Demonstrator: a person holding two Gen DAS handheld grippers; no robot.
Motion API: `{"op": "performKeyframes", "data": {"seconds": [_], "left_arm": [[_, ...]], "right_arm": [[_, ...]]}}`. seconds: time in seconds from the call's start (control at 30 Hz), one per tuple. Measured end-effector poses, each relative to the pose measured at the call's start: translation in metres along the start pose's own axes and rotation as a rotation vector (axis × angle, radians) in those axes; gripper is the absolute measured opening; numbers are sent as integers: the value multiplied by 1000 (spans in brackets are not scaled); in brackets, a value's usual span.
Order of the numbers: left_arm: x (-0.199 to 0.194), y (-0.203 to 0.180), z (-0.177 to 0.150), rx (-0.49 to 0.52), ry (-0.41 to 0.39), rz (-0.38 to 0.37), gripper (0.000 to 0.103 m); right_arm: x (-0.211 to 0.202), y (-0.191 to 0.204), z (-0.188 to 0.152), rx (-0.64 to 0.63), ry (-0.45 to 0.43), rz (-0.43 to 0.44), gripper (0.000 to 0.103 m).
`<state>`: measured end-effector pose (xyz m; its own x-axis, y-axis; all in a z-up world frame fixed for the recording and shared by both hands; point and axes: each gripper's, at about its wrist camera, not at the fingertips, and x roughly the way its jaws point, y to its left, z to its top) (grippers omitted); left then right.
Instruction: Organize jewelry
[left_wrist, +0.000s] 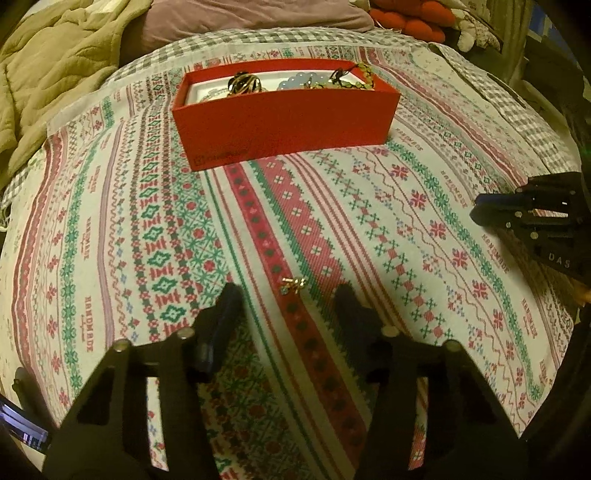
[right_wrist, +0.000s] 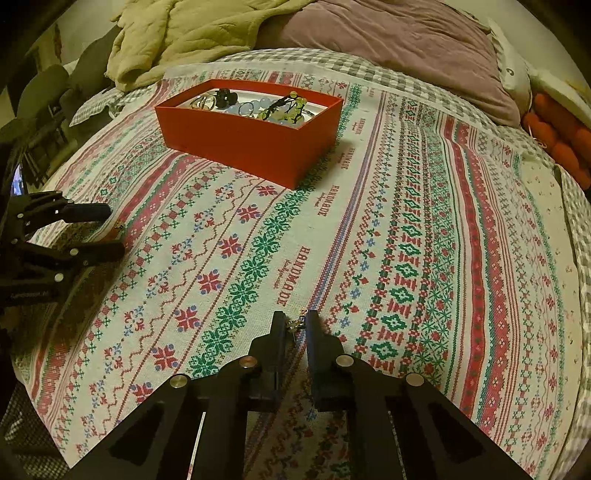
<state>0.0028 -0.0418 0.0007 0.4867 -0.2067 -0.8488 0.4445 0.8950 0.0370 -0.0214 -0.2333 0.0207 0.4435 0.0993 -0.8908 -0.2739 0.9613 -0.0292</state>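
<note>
A red box (left_wrist: 284, 118) with bracelets and beads inside stands on the patterned cloth; it also shows in the right wrist view (right_wrist: 255, 144). My left gripper (left_wrist: 290, 291) is open, its fingers on either side of a small gold earring (left_wrist: 293, 285) lying on the cloth. My right gripper (right_wrist: 295, 323) is nearly shut on another small gold earring (right_wrist: 295, 324) low over the cloth. The left gripper shows at the left of the right wrist view (right_wrist: 114, 230), with a small gold piece (right_wrist: 119, 224) between its fingers.
The patterned cloth (right_wrist: 369, 240) covers a bed. A beige quilt (right_wrist: 192, 33) and a mauve pillow (right_wrist: 388, 44) lie behind the box. Red-orange plush items (right_wrist: 557, 144) sit at the far right.
</note>
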Motion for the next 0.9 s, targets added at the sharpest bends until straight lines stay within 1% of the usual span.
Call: {"op": "performKeyframes", "data": {"seconds": [0.1,0.17,0.23,0.27,0.37,0.7,0.9], "left_arm": [[3,-2,3,7,-1,8,46],[3,-4,5,9,0,8,38],[4,-6,5,13,3,-4,24],[4,-7,6,15,5,-8,22],[4,-10,6,22,8,-8,11],[-1,-4,7,-25,30,-30,11],[-3,2,11,-59,50,-30,11]], "right_arm": [[0,0,0,0,0,1,10],[1,0,0,0,0,-1,10],[1,0,0,2,2,-2,10],[1,0,0,3,4,-2,10],[1,1,1,7,13,-6,10],[-1,3,10,18,66,-13,10],[-9,14,20,8,77,-9,10]]}}
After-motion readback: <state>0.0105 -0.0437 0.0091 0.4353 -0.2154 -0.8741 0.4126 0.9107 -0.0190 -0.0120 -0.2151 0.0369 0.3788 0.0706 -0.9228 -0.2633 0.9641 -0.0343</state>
